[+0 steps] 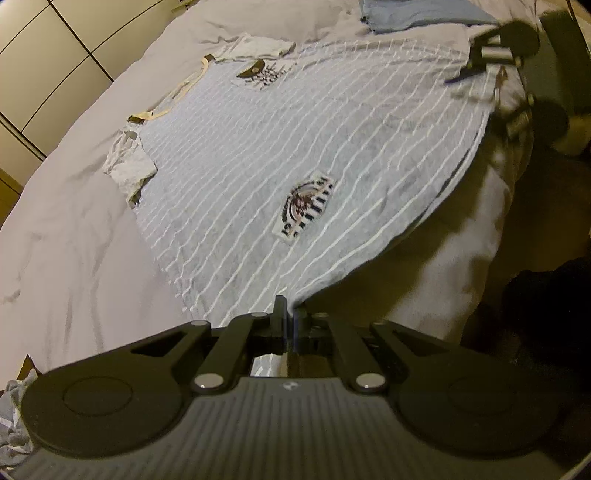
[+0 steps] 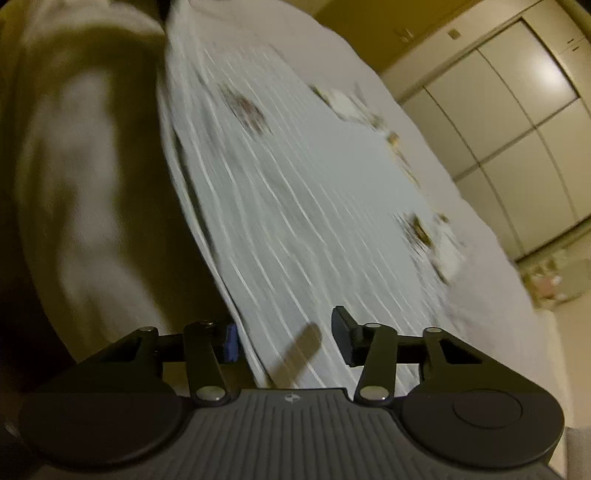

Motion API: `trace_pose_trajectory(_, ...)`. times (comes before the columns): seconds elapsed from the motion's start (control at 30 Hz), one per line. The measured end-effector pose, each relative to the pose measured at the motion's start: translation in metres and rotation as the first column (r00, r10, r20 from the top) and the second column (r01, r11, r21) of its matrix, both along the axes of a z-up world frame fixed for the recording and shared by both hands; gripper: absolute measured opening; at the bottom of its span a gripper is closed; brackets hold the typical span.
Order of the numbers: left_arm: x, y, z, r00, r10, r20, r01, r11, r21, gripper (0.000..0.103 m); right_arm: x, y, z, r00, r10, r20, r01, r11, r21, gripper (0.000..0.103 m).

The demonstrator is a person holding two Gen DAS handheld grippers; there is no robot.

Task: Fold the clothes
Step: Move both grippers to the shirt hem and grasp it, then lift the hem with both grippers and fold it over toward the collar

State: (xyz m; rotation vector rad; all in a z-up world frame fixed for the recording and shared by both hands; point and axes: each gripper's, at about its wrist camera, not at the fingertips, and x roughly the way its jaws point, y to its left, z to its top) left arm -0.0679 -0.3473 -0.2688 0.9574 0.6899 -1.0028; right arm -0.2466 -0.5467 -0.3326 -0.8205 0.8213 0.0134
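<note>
My left hand-held gripper (image 1: 290, 317) is clenched on the near corner of the striped shirt (image 1: 280, 155), its two fingers pressed together with the hem pinched between them. From that corner the shirt spreads away from me across the bed (image 1: 74, 236), lying mostly flat, its lower edge running along the side of the mattress where the sheet drops into shadow.

My right hand-held gripper (image 2: 284, 338) is released: its fingers stand well apart, a blue pad on the left one and a black pad on the right, and the shirt's hem lies just beyond and below the gap, with the shirt's edge passing close by the blue pad. I cannot tell whether either pad touches the cloth; this view is blurred.

Further out, a printed patch (image 1: 304, 208) sits near the middle of the shirt. Beyond it the two short pale sleeves are tucked in at the sides, a second patch lies near the collar, and the cream collar band curves between the sleeves. Past the shirt, a blue folded cloth (image 1: 417, 14) rests at the far edge of the bed. Pale wardrobe doors (image 2: 517, 110) stand behind the bed.
</note>
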Motion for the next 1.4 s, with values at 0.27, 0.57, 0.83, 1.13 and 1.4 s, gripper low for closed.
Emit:
trace_pose_trajectory(0.27,-0.005,0.0,-0.01,1.0,-0.012,0.023,0.011,0.998,0.054,0.002,-0.014,-0.075,-0.012,0.998,-0.056,-0.037,0.05,0.989,-0.143,0.015)
trace_pose_trajectory(0.57,-0.013,0.014,0.025,0.983,-0.156,0.097,0.15,0.986,0.068,0.001,-0.008,-0.105,0.04,0.994,-0.002,-0.108,-0.01,0.994,-0.113,0.0)
trace_pose_trajectory(0.83,-0.046,0.042,0.058,0.987,-0.152,0.049,0.15,0.987,0.051,0.0,-0.039,-0.08,0.095,0.985,0.029,-0.172,-0.044,0.996,-0.08,0.0)
trace_pose_trajectory(1.13,-0.072,0.06,0.1,0.985,-0.166,-0.037,0.169,0.98,0.103,0.0,-0.079,-0.074,0.143,0.948,0.081,-0.308,-0.079,0.997,0.018,0.0)
trace_pose_trajectory(1.4,0.04,-0.021,0.155,0.999,-0.031,0.045,0.028,0.998,0.053,0.001,0.017,-0.151,0.186,0.897,0.275,-0.345,-0.236,0.96,0.152,0.0)
